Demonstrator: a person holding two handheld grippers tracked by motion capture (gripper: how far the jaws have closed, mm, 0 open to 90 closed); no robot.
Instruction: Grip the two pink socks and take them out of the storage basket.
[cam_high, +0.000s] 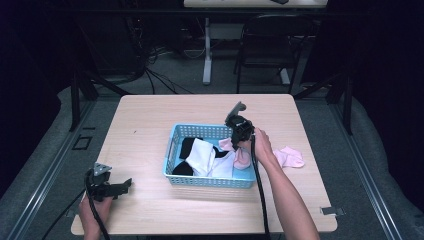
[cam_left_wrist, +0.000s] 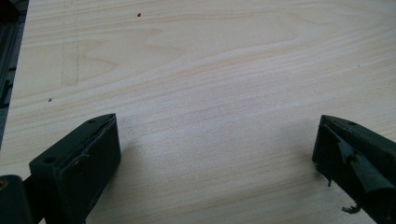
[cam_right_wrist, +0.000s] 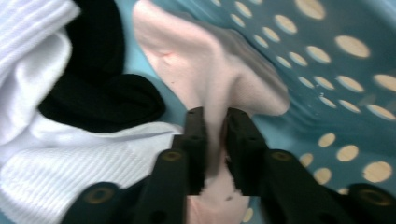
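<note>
A light blue perforated basket (cam_high: 200, 180) stands on the wooden table and holds white, black and pink socks. My right gripper (cam_right_wrist: 215, 122) points down into its right end, and its jaws pinch a pink sock (cam_right_wrist: 205, 70) between the pads. In the high view that pink sock (cam_high: 242, 158) hangs at the basket's right rim below the right gripper (cam_high: 239, 131). Beside it lie a white sock (cam_right_wrist: 42, 154) and a black sock (cam_right_wrist: 107, 98). A second pink sock (cam_high: 290, 157) lies on the table right of the basket. My left gripper (cam_left_wrist: 217, 154) rests open over bare wood near the front left corner.
The table's front left edge runs close to the left gripper (cam_high: 107, 186). A black chair (cam_high: 270, 45) and a white table leg (cam_high: 207, 50) stand beyond the far edge. Dark cables lie on the floor behind the table.
</note>
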